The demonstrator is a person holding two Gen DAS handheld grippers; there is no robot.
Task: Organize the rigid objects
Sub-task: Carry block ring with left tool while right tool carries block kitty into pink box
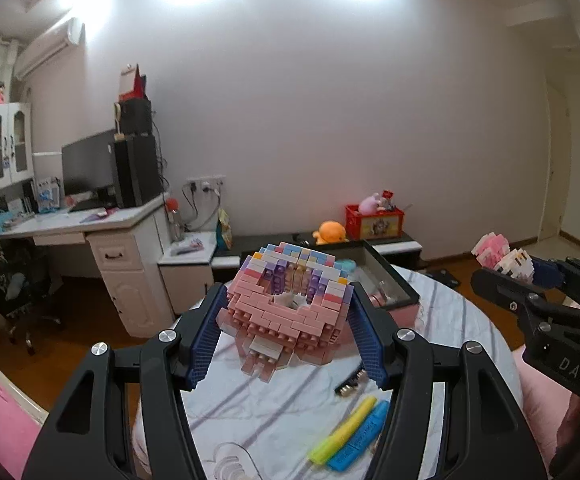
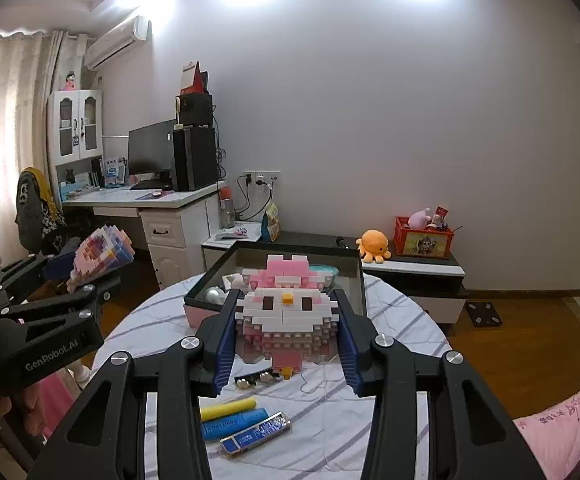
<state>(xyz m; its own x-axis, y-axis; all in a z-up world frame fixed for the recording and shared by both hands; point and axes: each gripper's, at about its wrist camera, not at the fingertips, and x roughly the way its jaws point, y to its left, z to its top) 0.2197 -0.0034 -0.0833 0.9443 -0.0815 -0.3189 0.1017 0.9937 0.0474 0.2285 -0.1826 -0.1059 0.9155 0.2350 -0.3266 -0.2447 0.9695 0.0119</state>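
Left wrist view is showing the left gripper [image 1: 288,320] clamping its blue pads [image 1: 202,344] against both sides of a pink brick model [image 1: 290,304], holding it above the counter [image 1: 282,420]. The right gripper [image 2: 286,340] is squeezing a white-and-pink brick figure [image 2: 286,308] the same way, raised in front of a dark tray [image 2: 353,276]. A yellow marker [image 2: 228,407], a blue marker [image 2: 234,424] and a blue box [image 2: 256,434] are lying on the striped cloth below.

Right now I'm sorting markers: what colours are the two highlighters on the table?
One highlighter is yellow, the other highlighter blue; clearest in the right wrist view.
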